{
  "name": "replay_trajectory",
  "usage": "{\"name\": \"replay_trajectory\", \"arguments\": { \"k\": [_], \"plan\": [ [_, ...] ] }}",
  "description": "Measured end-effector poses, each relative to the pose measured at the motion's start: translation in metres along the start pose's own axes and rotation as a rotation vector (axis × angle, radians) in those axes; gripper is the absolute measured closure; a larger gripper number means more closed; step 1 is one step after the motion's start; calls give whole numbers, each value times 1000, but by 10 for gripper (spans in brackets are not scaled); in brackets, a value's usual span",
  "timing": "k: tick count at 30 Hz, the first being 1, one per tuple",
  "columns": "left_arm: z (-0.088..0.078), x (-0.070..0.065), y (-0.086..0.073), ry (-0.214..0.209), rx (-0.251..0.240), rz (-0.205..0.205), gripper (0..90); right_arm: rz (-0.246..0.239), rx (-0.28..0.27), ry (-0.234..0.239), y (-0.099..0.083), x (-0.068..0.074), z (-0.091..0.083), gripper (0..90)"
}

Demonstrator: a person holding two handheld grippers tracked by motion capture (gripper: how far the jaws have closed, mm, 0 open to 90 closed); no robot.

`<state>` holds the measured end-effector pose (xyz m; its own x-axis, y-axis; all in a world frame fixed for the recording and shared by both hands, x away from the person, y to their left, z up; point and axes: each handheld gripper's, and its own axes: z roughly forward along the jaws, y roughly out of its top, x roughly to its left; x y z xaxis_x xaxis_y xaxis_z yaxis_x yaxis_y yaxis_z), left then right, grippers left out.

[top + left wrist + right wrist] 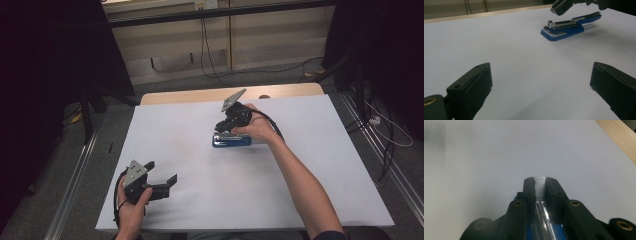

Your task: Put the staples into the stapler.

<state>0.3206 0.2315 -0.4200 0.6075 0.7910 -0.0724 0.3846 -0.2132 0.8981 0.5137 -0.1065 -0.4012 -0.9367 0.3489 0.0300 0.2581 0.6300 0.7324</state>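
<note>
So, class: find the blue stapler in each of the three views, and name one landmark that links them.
High view: the blue stapler lies right of the table's centre, under the right gripper.
Left gripper view: upper right, lid raised.
Right gripper view: bottom centre, below the jaws, which clamp a silver strip of staples.
Shared landmark: the white tabletop.
</note>
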Motion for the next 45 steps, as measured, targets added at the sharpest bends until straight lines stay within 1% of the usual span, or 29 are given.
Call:
{"name": "replay_trajectory", "arguments": {
  "k": [1, 2, 3, 4, 6, 9, 11, 13, 14, 17, 18, 22, 23, 24, 29, 30, 35, 38, 39, 42, 45],
  "plan": [
    [0, 0, 0, 0, 0, 0, 42, 0, 0, 0, 0, 0, 0, 792],
    [1, 0, 0, -1, 7, -2, 42, -20, 11, 1, -2, -1, 0, 792],
    [1, 0, 0, -1, 7, -2, 42, -20, 11, 1, -2, -1, 0, 792],
    [1, -1, 0, 0, 4, 2, 42, -28, 16, 9, -3, -2, 0, 792],
    [0, -1, 0, -2, 3, 3, 41, -41, 23, 11, -4, -3, 1, 792],
    [0, 0, 0, -1, 3, 2, 41, -33, 27, 23, -5, -3, 2, 792],
    [0, 0, 0, 0, 5, 2, 42, -50, 39, 39, -4, -2, 3, 792],
    [0, 0, 0, -1, 6, 2, 42, -49, 45, 44, -4, -1, 3, 792],
    [0, 0, 0, -1, 6, 2, 42, -69, 60, 50, -2, 0, 4, 792],
    [1, 0, 0, -3, 8, 3, 42, -81, 66, 48, -2, -1, 4, 792],
    [1, 0, 0, -3, 8, 3, 42, -87, 66, 56, -2, -2, 5, 792],
    [1, 0, 0, -1, 9, 5, 42, -90, 78, 56, -3, -2, 6, 792],
    [1, 0, 0, -2, 7, 1, 42, -79, 73, 45, -3, -4, 7, 792],
    [1, 0, 0, -1, 7, 3, 42, -76, 72, 45, -3, -4, 6, 792],
    [1, 0, 0, -3, 7, 1, 42, -79, 85, 48, -5, -4, 8, 792],
    [1, 0, 0, -3, 6, 1, 42, -87, 85, 49, -5, -4, 9, 792],
    [1, 0, 0, -3, 7, 2, 42, -83, 95, 48, -5, -3, 11, 792],
    [1, 0, 0, -4, 8, 3, 42, -101, 101, 47, -6, -4, 13, 792],
    [0, 0, 0, -4, 6, 3, 42, -93, 104, 49, -6, -4, 12, 792],
    [1, 0, 0, -3, 7, 2, 42, -99, 112, 50, -7, -4, 12, 792],
    [1, 0, 0, -3, 6, 3, 42, -109, 110, 49, -6, -4, 13, 792]
  ]
}}
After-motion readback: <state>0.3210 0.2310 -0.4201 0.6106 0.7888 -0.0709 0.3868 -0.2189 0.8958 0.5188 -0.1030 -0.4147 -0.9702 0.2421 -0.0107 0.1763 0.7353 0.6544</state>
